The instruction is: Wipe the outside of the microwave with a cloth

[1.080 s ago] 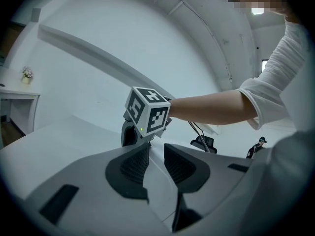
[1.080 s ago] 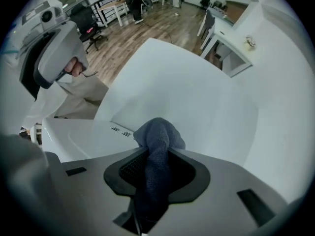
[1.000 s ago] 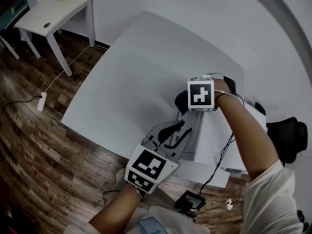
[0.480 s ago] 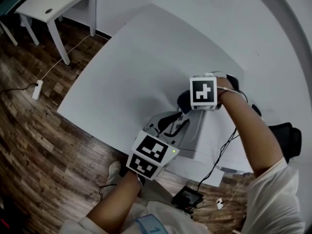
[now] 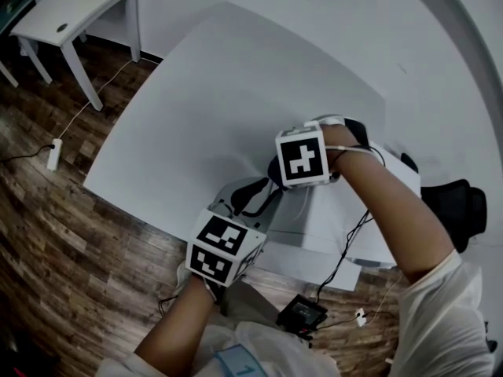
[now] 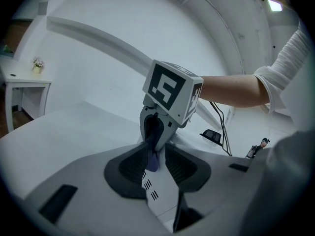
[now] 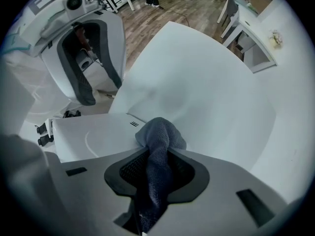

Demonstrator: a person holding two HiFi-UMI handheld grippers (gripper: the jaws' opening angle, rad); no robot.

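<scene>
The white microwave stands at the near right of a white table. My right gripper points steeply down, shut on a dark blue-grey cloth that bunches on the microwave's top beside its vent slots. My left gripper sits lower, at the microwave's near left corner, pointing roughly level. Its jaws have just been opening. In the left gripper view the vented white corner and the cloth's tip show in the gap of the left gripper; the pads do not press on either.
A small white side table stands at the far left on the wood floor. A power strip and its cable lie near it. A black device with cables lies below the microwave. A black chair is at the right.
My right gripper has slid left across the microwave's top with the cloth. My left gripper has dropped lower and shifted left beside the near corner.
</scene>
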